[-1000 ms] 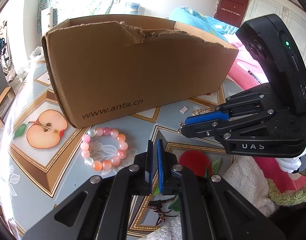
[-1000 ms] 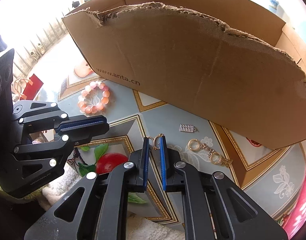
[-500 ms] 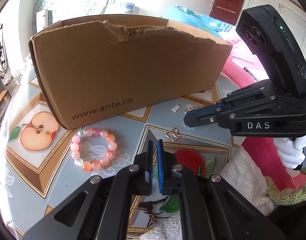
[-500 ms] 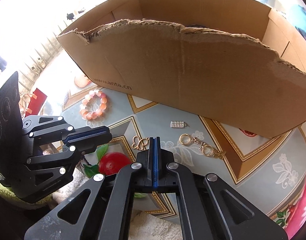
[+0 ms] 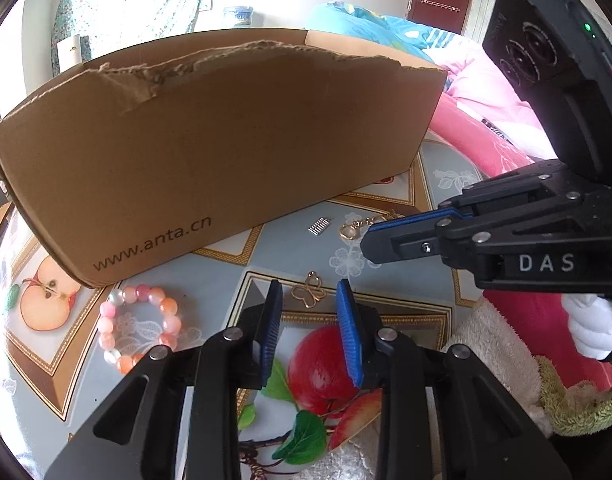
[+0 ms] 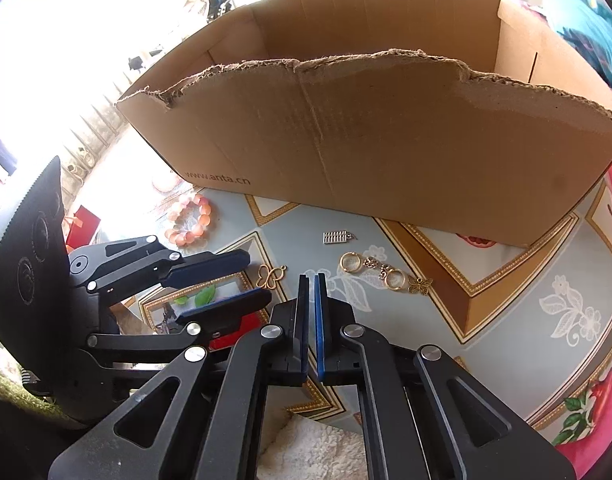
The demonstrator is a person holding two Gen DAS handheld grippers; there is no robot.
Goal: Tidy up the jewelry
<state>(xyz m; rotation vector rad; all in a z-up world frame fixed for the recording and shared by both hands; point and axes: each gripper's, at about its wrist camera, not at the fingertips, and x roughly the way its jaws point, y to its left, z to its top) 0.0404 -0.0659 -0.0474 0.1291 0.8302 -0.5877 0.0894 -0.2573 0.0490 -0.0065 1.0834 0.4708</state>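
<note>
A gold butterfly pendant (image 5: 308,295) (image 6: 270,274) lies flat on the table, just in front of my left gripper (image 5: 309,286) (image 6: 257,278). Its jaws are opening; the pendant sits between the tips and the blue pads do not touch it. My right gripper (image 6: 313,280) (image 5: 369,240) hangs shut and empty to the right, over a gold ring-and-chain piece (image 6: 385,274) (image 5: 351,232). A silver charm (image 6: 337,237) (image 5: 319,225) lies near the cardboard box (image 5: 226,148) (image 6: 385,152). A pink bead bracelet (image 5: 140,326) (image 6: 190,220) rests at the left.
The tall torn-edged box stands open-topped right behind the jewelry. The table (image 5: 385,264) has a fruit-print cover. A white fluffy cloth (image 5: 489,344) and a white-gloved hand (image 5: 593,328) are at the right edge; pink bedding (image 5: 485,96) lies beyond.
The pendant left the right gripper's tips and now lies on the table. The right gripper shut and drew off to the right. The left gripper came up to the pendant and opened.
</note>
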